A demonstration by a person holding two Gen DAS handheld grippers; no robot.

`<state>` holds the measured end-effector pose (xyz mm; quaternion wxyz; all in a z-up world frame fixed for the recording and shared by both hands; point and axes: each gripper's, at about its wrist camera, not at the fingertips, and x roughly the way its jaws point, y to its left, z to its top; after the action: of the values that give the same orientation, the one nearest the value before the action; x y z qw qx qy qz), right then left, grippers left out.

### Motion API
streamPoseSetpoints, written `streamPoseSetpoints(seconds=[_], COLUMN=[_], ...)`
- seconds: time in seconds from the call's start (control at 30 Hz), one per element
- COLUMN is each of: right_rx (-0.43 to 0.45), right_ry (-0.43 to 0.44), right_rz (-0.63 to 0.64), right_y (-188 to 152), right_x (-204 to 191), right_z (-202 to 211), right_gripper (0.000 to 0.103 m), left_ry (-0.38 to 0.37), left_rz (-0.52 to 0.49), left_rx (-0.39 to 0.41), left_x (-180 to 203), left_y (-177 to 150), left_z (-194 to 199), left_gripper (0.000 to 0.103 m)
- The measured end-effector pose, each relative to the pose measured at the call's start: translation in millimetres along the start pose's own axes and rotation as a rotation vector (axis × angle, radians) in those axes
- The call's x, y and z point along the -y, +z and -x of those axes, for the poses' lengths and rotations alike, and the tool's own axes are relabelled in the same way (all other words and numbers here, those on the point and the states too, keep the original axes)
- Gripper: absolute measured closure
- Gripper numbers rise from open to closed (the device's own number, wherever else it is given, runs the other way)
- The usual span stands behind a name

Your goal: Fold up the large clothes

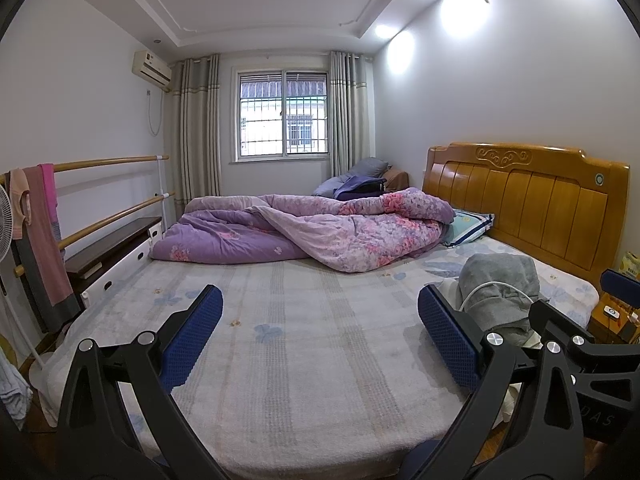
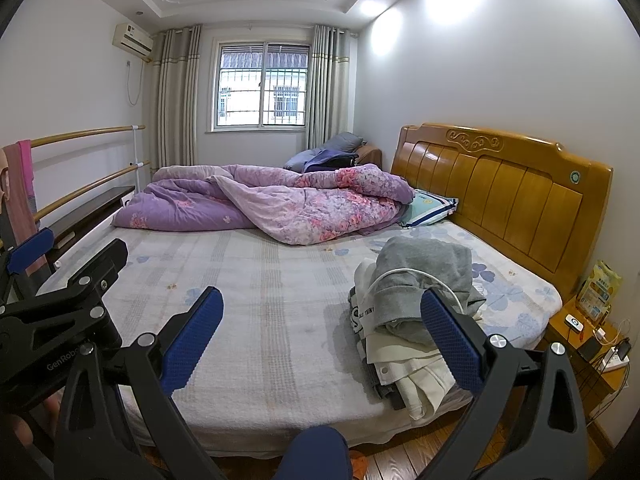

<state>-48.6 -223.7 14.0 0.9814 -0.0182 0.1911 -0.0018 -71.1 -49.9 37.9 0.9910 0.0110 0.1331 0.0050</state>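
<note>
A pile of clothes lies on the bed's near right side: a grey garment (image 2: 428, 276) on top, white garments (image 2: 416, 372) under it, a white cable across them. The grey garment also shows in the left wrist view (image 1: 500, 284). My left gripper (image 1: 320, 320) is open and empty above the bed's near edge, left of the pile. My right gripper (image 2: 322, 322) is open and empty, its right finger (image 2: 452, 344) in front of the pile. The left gripper's body shows at the left of the right wrist view (image 2: 60, 312).
The bed (image 2: 256, 320) has a pale checked sheet. A purple floral quilt (image 2: 280, 200) and a pillow (image 2: 428, 204) lie at its far side. A wooden headboard (image 2: 500, 192) stands right, a nightstand (image 2: 588, 348) with chargers beside it, a rail with hanging clothes (image 1: 36, 232) left.
</note>
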Motion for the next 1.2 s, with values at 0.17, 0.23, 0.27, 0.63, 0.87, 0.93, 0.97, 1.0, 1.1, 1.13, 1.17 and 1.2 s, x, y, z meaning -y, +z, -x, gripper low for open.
streamPoseSetpoints(seconds=[0.17,0.23,0.27,0.63,0.87,0.93,0.97,1.0,1.1,1.13,1.17,1.2], right_rx=[0.0,-0.002,-0.001,-0.001,-0.004,-0.005,-0.005,-0.005,-0.007,-0.009,-0.011,-0.012], right_ry=[-0.001,0.0,-0.001,-0.002,0.0,0.001,0.001,0.001,0.004,0.006,0.009,0.012], right_rz=[0.0,-0.001,0.0,0.002,0.003,0.003,0.002,0.002,0.002,0.0,-0.002,-0.003], right_y=[0.0,-0.1,-0.1,-0.2,-0.5,-0.6,-0.6,-0.5,-2.0,-2.6,-3.1,-3.6], right_x=[-0.7,-0.5,-0.7,-1.0,1.2,0.7,1.1,0.5,2.4,3.4,4.5,5.3], right_z=[-0.2,-0.4,-0.1,-0.4,-2.7,-2.9,-3.0,-2.9,-4.6,-5.1,-5.8,-6.8], right_gripper=[0.008,0.008,0.008,0.008,0.008,0.008,0.008,0.008,0.008,0.008,0.008,0.008], left_ry=[0.0,0.002,0.001,0.0,0.0,-0.001,0.0,0.001,0.003,0.001,0.002,0.0], left_rz=[-0.002,-0.005,-0.005,-0.004,-0.001,-0.001,-0.002,-0.002,-0.003,-0.002,0.0,0.0], left_rx=[0.0,0.002,0.001,-0.003,-0.005,-0.006,-0.005,-0.005,-0.004,-0.004,-0.004,-0.004], left_x=[-0.2,0.1,0.1,3.3,3.2,3.7,3.4,3.8,3.8,3.0,3.3,2.6], left_y=[0.1,0.1,0.7,1.8,2.0,1.9,1.9,2.0,2.1,2.0,1.9,1.7], left_z=[-0.5,-0.9,-2.3,-4.0,-4.2,-4.2,-3.8,-4.0,-3.9,-3.7,-3.8,-3.8], left_gripper=[0.005,0.005,0.005,0.005,0.005,0.005,0.005,0.005,0.005,0.005,0.005,0.005])
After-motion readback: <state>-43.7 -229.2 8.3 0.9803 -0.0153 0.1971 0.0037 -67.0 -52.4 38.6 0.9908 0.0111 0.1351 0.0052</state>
